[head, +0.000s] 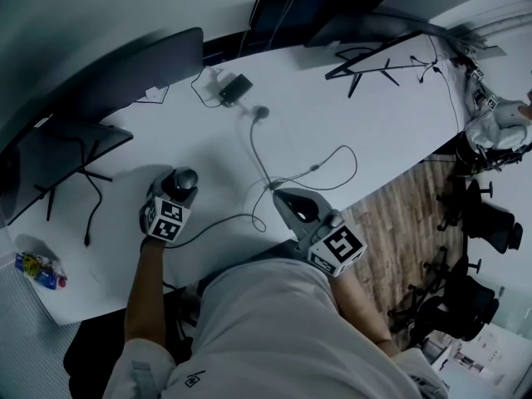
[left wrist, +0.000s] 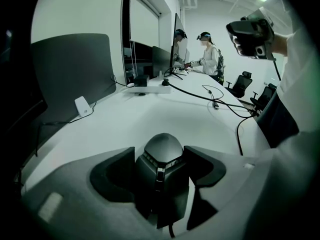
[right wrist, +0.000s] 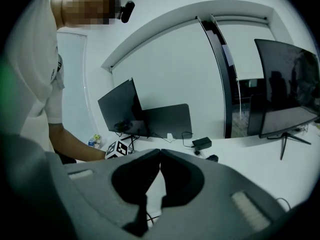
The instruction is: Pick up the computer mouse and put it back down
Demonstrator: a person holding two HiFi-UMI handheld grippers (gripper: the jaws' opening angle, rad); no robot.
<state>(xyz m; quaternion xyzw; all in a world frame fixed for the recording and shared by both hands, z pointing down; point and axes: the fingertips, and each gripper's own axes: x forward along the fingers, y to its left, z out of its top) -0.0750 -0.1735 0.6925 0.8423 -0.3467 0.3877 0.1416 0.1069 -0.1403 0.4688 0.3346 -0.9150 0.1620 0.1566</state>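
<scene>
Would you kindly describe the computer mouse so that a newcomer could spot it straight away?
On the long white desk, look to the near edge on the person's left, where the left hand-held gripper is. The computer mouse sits clamped between its jaws: a dark, rounded shell with a scroll wheel and trailing cable, unlike the boxy black adapter farther back.
</scene>
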